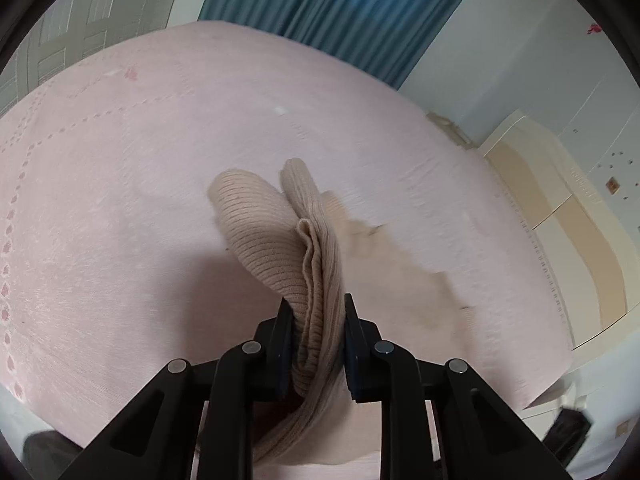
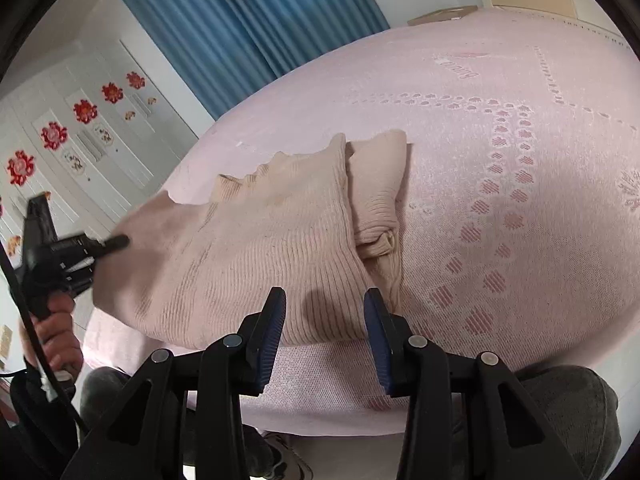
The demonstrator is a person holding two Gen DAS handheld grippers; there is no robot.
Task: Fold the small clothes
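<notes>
Bare pink bedspread (image 2: pixel 500 120) is stretching toward the far edge; left gripper (image 1: pixel 314 316) is clamping the beige sweater (image 2: pixel 260 248)'s bunched edge, right gripper (image 2: pixel 325 312) is hovering spread apart over its near hem.

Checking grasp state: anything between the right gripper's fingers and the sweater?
Nothing. In the right wrist view the right gripper is open above the sweater, and only its shadow lies between. The left gripper is shut on the sweater.

The sweater (image 2: pixel 256 248) is beige ribbed knit, matt and soft. Beneath it, the bedspread (image 2: pixel 500 152) is pink woven cloth with raised textured motifs. Behind it, the blue curtain (image 2: pixel 248 28) is pleated fabric.

The right gripper (image 2: pixel 325 312) is matt black plastic with ridged blue pads (image 2: pixel 276 328).
</notes>
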